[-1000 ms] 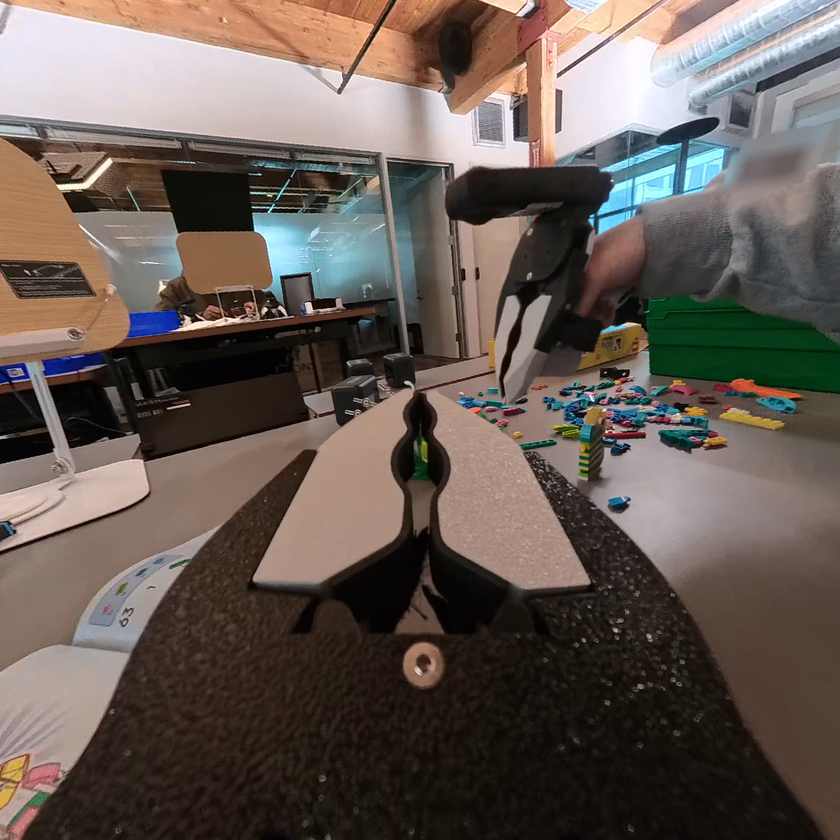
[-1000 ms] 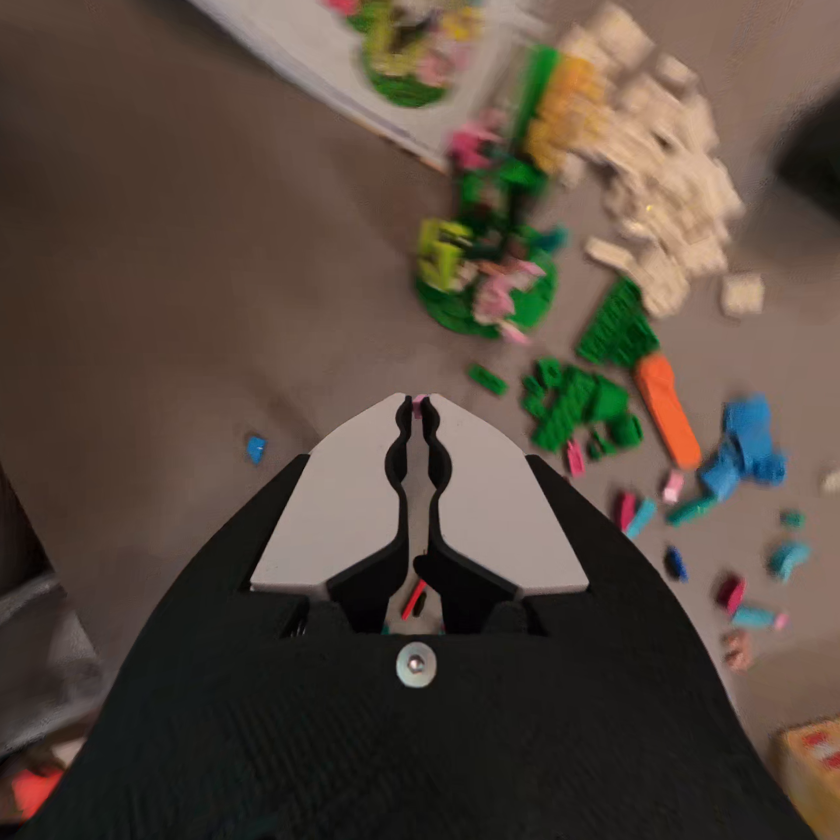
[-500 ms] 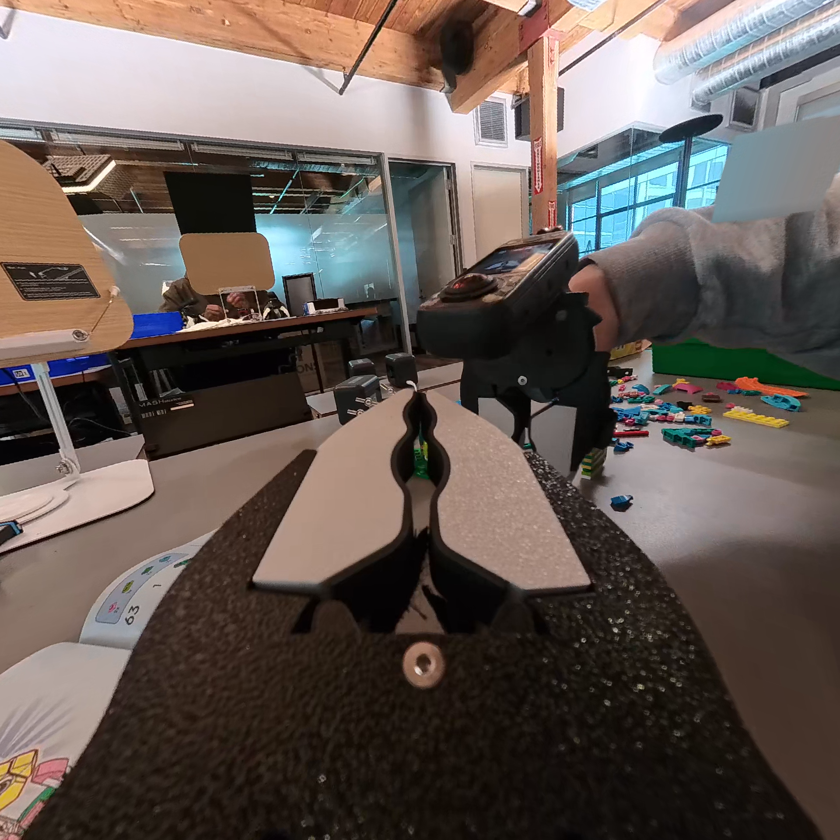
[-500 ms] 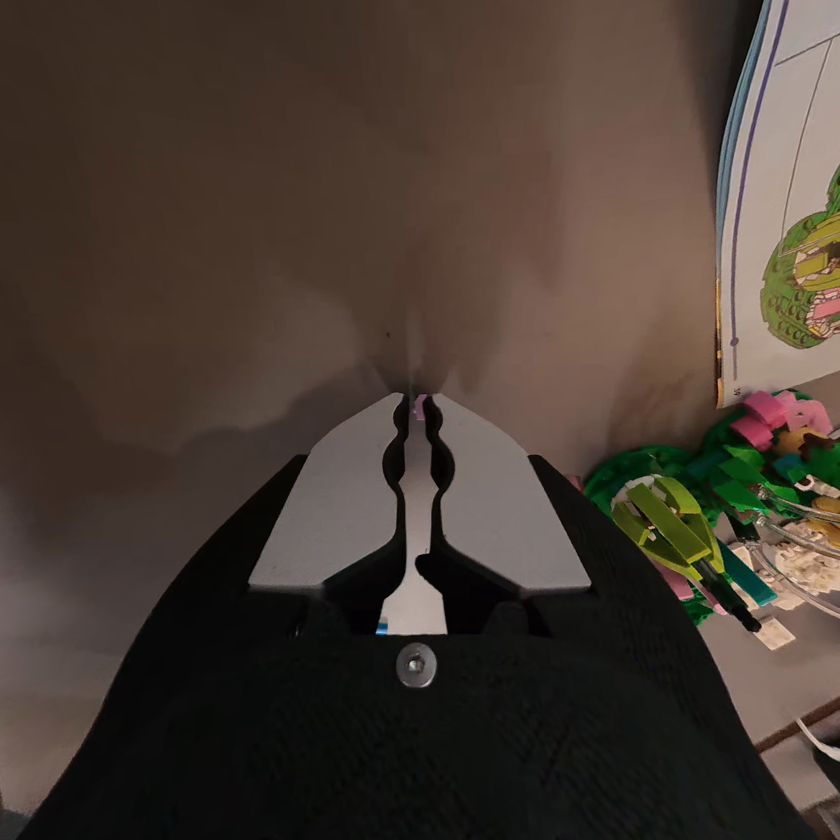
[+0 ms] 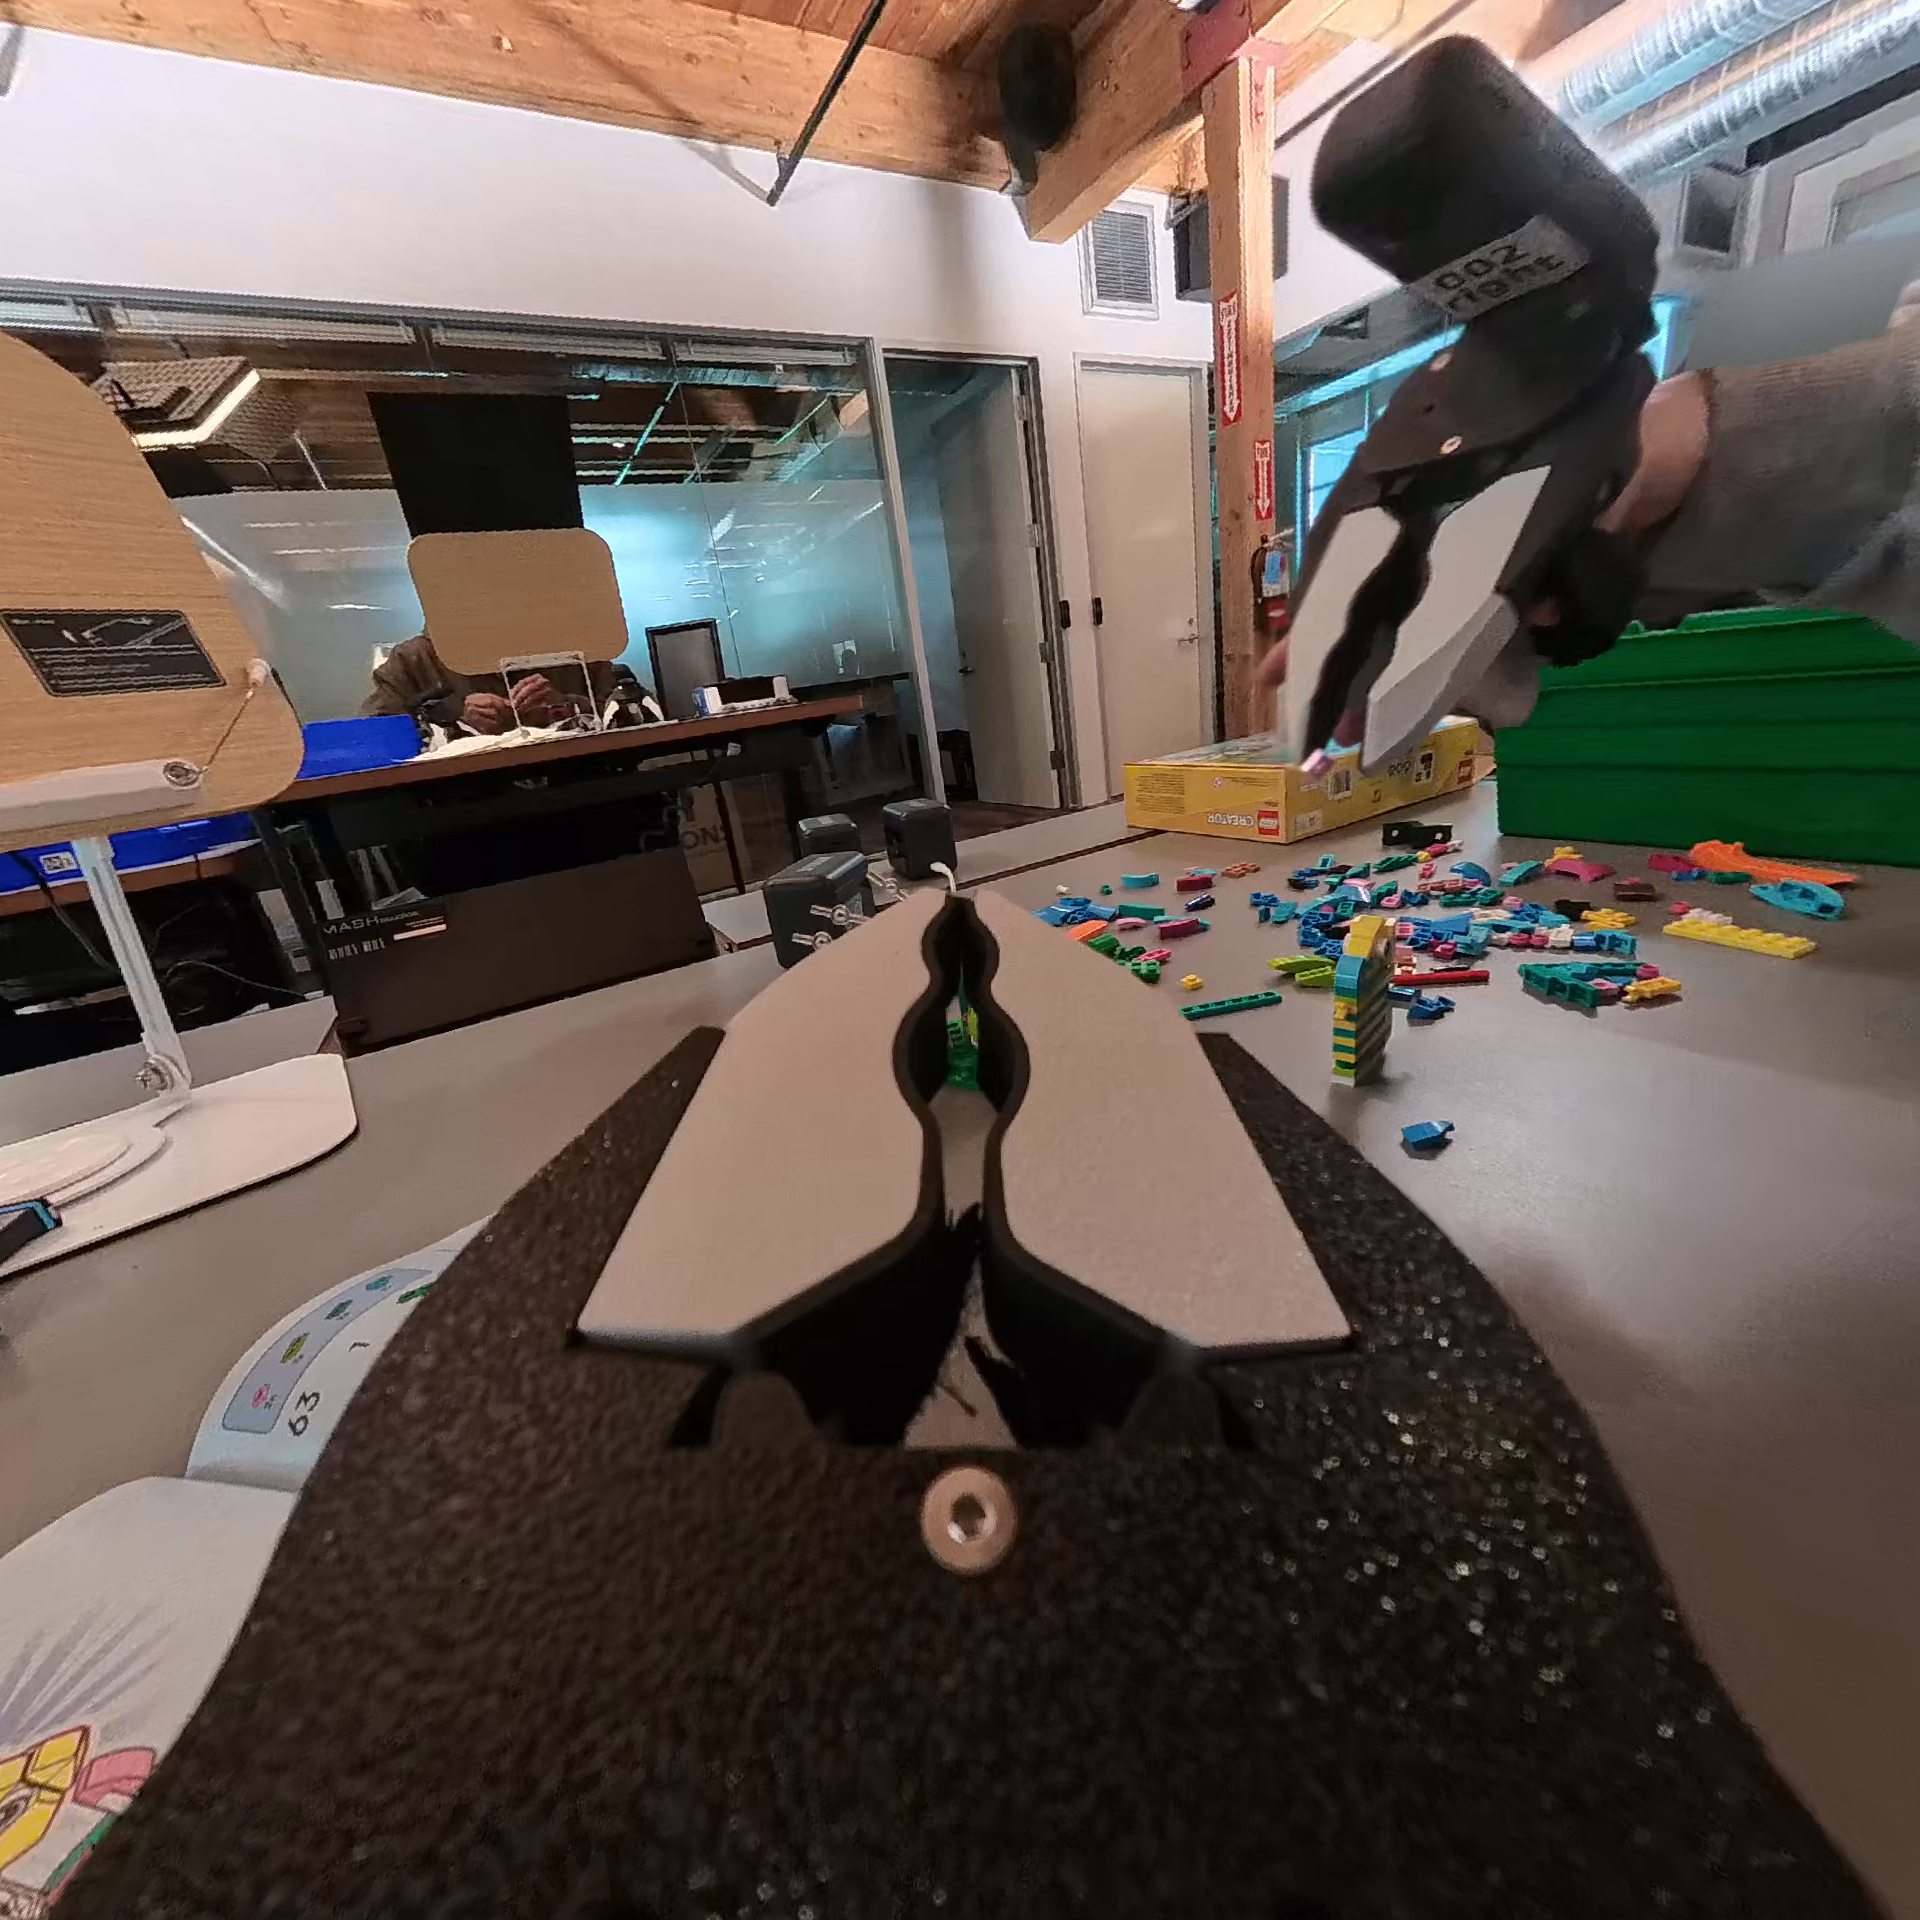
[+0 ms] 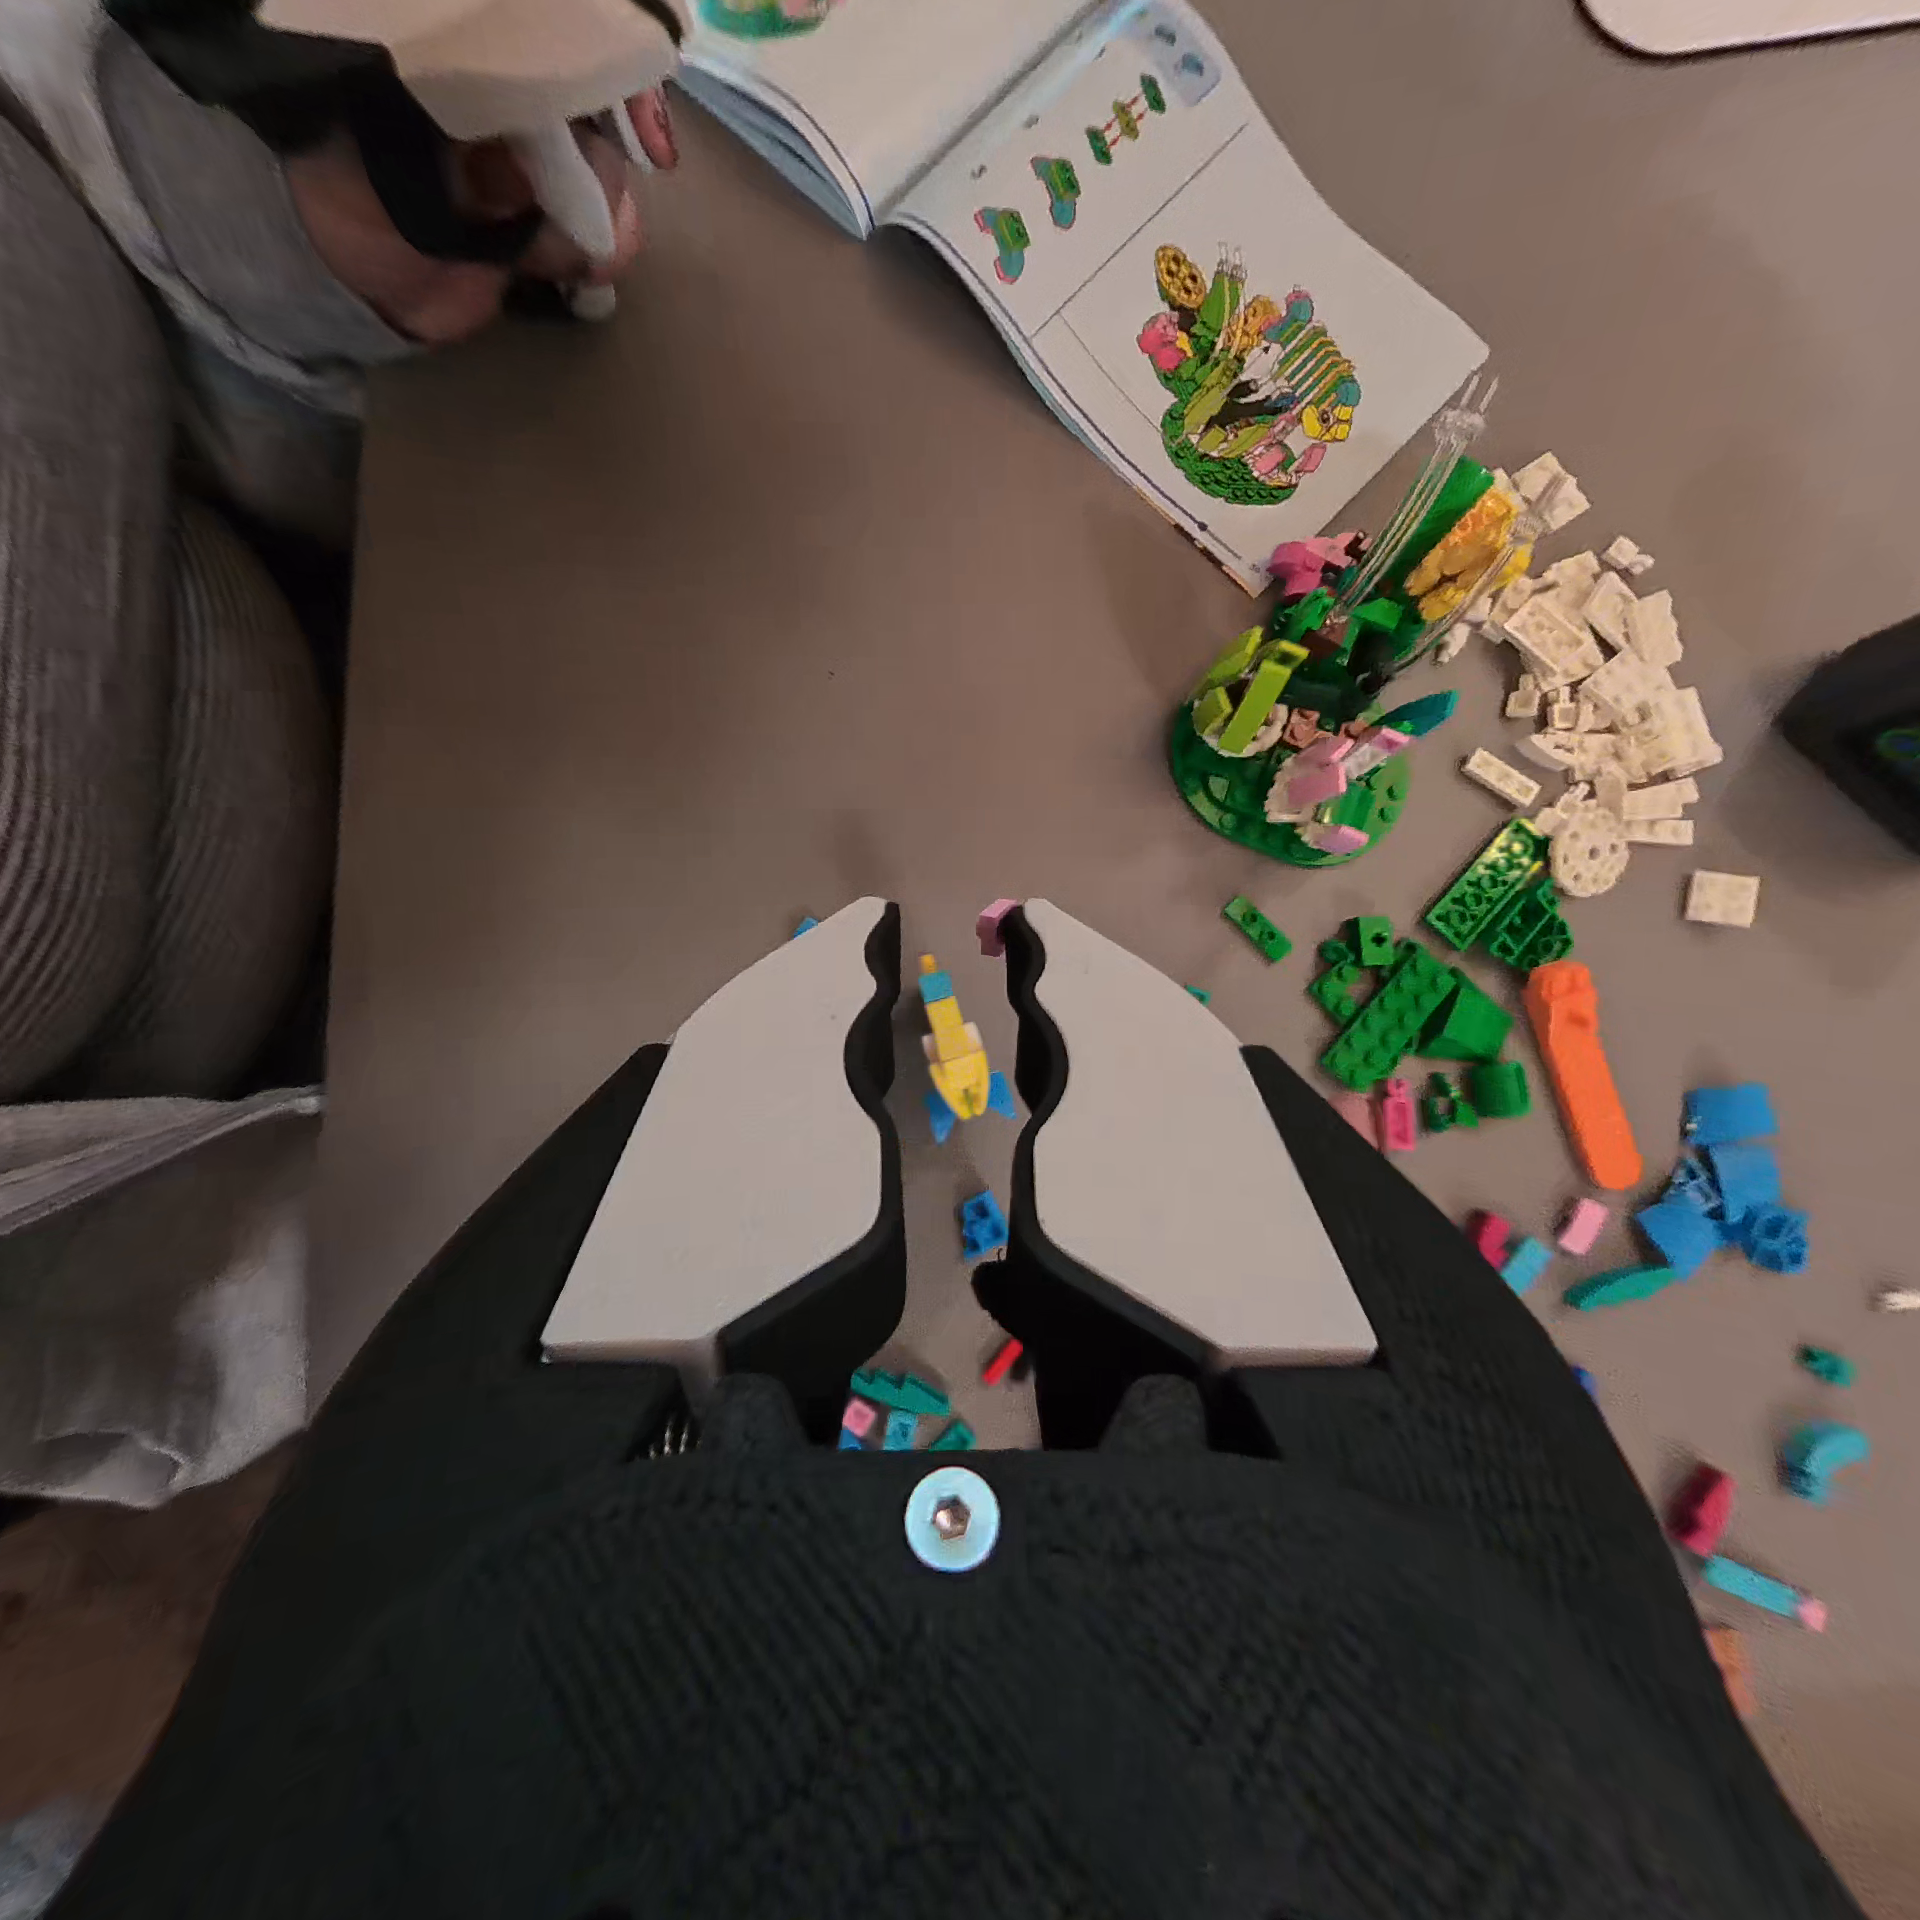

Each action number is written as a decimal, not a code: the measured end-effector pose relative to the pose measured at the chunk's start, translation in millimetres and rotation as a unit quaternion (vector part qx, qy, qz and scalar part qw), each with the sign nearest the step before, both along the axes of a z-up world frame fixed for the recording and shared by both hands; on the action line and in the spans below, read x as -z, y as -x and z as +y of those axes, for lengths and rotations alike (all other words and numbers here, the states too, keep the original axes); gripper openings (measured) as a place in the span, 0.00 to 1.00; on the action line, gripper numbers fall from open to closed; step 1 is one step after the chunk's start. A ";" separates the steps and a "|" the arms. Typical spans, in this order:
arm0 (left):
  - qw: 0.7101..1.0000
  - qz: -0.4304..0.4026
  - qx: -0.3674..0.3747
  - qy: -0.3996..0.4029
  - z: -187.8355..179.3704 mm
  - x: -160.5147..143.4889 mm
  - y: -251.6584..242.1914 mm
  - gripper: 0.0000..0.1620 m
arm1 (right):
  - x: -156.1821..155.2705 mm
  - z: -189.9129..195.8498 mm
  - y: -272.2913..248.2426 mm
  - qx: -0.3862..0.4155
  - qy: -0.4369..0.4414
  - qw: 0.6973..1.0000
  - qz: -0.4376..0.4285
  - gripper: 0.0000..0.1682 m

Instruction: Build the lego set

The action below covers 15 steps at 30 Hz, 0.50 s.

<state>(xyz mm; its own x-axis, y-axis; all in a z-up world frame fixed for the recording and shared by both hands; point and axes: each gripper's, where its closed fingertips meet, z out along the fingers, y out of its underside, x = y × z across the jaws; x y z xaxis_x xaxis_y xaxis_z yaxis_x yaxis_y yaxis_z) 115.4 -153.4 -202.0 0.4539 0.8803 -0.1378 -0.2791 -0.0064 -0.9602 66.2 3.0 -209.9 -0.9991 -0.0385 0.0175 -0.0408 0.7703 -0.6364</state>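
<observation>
The right gripper hangs over the grey tabletop, fingers wide, one small pink piece stuck to one fingertip. Below stands one little yellow-and-blue build. The left gripper has its fingers narrow, nearly together. One green flower model sits beside one open booklet.

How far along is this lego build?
Partly built: a green-based flower model stands beside the open instruction booklet. In hand: the right gripper is open with a small pink piece at one fingertip; the left gripper is shut. Left: many loose bricks lie unsorted on the table.
</observation>
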 end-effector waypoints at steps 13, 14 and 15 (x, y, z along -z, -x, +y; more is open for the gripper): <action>0.999 -0.004 0.016 0.050 13.7 8.1 -3.5 0.00 | 65.7 -67.6 -54.6 -0.049 -0.003 0.998 0.047 0.11; 0.997 -0.011 0.024 0.069 18.8 11.9 -4.5 0.00 | 72.9 -73.8 -58.7 -0.056 -0.008 0.997 0.048 0.12; 0.995 -0.021 0.033 0.097 25.0 17.8 -5.4 0.00 | 79.1 -78.3 -60.7 -0.061 -0.014 0.997 0.054 0.12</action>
<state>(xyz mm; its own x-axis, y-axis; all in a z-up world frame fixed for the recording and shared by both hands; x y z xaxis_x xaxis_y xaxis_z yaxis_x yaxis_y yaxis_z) 120.7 -128.4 -219.9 0.5191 0.8070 -0.2818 -0.2455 -0.1750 -0.9535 126.9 -75.2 -289.0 -0.9795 -0.1605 0.1217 -0.2014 0.7725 -0.6023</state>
